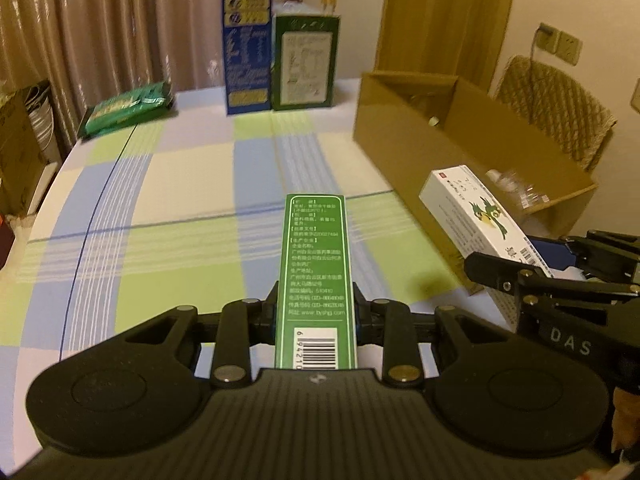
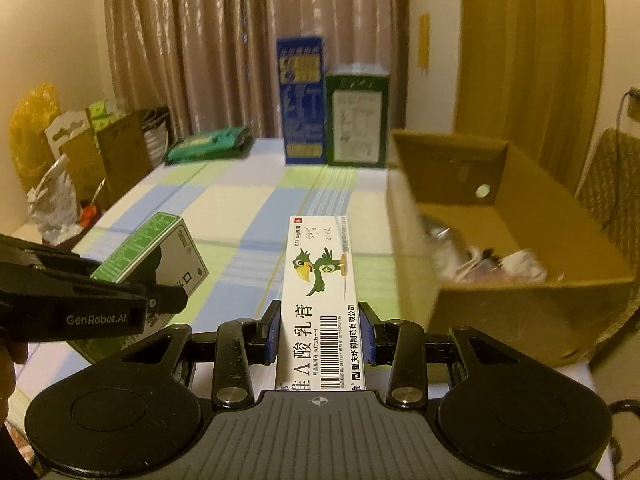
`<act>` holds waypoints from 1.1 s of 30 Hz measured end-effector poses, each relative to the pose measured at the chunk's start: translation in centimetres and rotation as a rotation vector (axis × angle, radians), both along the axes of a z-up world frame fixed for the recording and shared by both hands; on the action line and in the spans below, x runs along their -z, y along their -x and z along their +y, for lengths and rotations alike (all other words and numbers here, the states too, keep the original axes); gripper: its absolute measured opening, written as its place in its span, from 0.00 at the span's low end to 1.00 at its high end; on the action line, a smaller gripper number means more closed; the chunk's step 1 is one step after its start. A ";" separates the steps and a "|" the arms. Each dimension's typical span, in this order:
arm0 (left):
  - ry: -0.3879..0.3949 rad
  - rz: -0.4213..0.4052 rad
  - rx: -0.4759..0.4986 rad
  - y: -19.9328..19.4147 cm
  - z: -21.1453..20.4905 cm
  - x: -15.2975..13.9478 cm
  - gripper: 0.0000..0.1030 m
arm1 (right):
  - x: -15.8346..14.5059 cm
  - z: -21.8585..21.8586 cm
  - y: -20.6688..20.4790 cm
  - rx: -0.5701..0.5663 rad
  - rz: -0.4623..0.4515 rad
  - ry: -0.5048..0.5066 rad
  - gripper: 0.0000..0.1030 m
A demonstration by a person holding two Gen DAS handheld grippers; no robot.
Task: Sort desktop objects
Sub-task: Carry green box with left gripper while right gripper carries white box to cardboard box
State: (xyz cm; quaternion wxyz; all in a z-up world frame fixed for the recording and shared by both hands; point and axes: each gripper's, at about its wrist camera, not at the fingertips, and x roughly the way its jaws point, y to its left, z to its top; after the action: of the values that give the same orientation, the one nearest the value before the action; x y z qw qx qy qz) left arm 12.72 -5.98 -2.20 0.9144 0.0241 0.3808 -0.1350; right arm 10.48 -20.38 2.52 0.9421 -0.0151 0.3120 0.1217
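My left gripper (image 1: 316, 312) is shut on a long green medicine box (image 1: 316, 272) and holds it above the checked tablecloth (image 1: 180, 200). My right gripper (image 2: 319, 332) is shut on a long white box with a green bird (image 2: 320, 292). The white box also shows at the right of the left wrist view (image 1: 476, 208), and the green box at the left of the right wrist view (image 2: 156, 248). An open cardboard box (image 2: 520, 248) with several items inside stands at the right, close to the right gripper.
A tall blue carton (image 1: 247, 44) and a green carton (image 1: 306, 62) stand at the table's far edge. A green packet (image 1: 128, 108) lies at the far left. A chair (image 1: 556, 112) stands beyond the cardboard box (image 1: 460, 136). Bags and boxes (image 2: 80, 160) crowd the left side.
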 end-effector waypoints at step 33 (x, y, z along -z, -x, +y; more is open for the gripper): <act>0.136 -0.057 0.185 -0.1 -16.5 -6.6 0.24 | -7.4 -17.5 0.6 0.276 -0.129 -0.021 0.34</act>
State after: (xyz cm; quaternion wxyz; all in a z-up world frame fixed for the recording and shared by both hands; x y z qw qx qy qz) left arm 12.85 -22.50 4.42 0.9081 0.0008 0.3405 -0.2436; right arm 9.91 -37.86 9.88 0.9682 0.0301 0.2484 -0.0070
